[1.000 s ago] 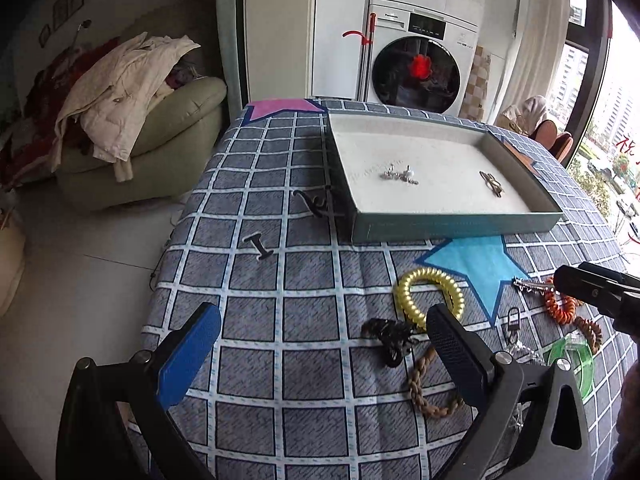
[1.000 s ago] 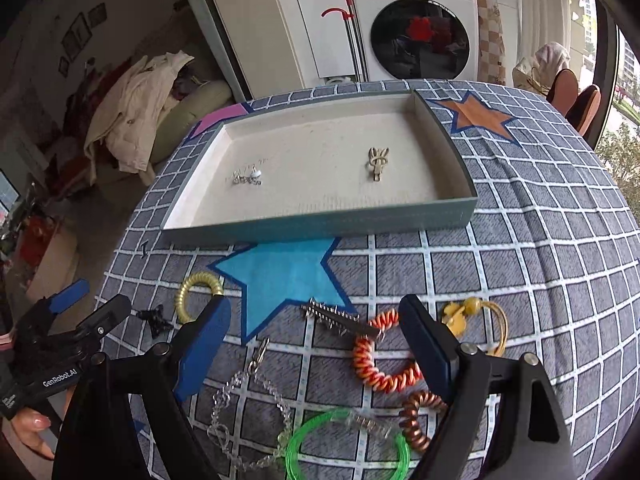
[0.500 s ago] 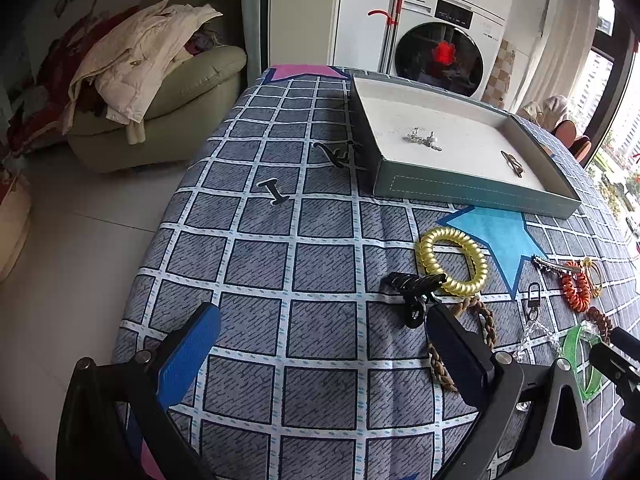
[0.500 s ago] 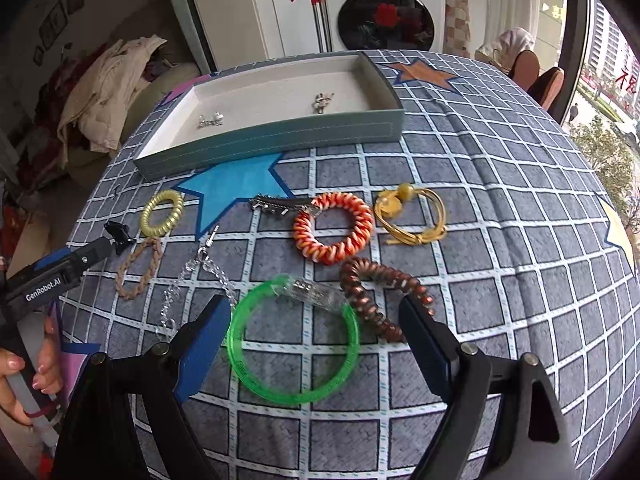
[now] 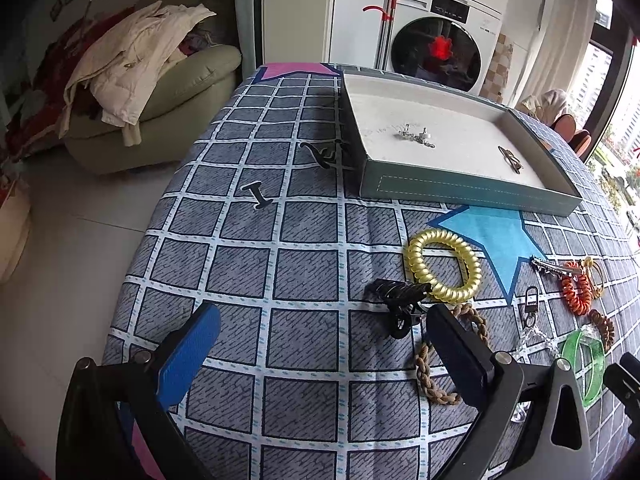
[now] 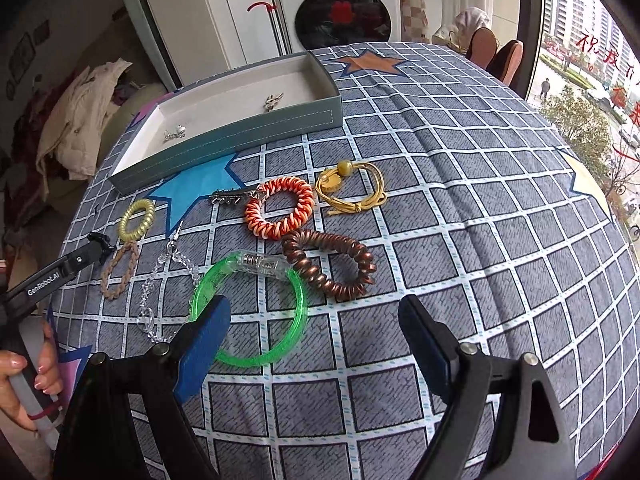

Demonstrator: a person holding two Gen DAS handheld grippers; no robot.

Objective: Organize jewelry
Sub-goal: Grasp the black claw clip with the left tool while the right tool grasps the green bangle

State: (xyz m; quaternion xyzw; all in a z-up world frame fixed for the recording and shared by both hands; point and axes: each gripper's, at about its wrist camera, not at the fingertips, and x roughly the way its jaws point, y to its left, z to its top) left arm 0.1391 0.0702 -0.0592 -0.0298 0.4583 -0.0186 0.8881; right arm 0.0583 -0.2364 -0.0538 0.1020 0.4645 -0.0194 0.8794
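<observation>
A teal tray point(image 5: 472, 192) point(image 6: 224, 148) at the back of the table holds small earrings point(image 5: 416, 135) and a clip point(image 5: 510, 159). Loose pieces lie in front of it: a gold coil band point(image 5: 442, 266), a black claw clip point(image 5: 400, 304), a braided brown cord point(image 5: 436, 372), a green bangle point(image 6: 250, 312), a copper coil point(image 6: 332, 264), an orange coil point(image 6: 280, 212), a yellow cord bracelet point(image 6: 348, 188), a clear bead chain point(image 6: 160, 292). My left gripper point(image 5: 320, 344) is open just short of the claw clip. My right gripper point(image 6: 312, 332) is open over the green bangle's near side.
The table carries a grey checked cloth point(image 6: 480, 200) with star patches; its left edge drops to the floor point(image 5: 60, 260). An armchair with clothes point(image 5: 152, 92) and a washing machine point(image 5: 436, 48) stand behind. The left gripper shows at the left of the right wrist view point(image 6: 60, 270).
Both grippers have pulled back toward the near edge and stayed open. The right view has swung right, so the tray sits farther back and left.
</observation>
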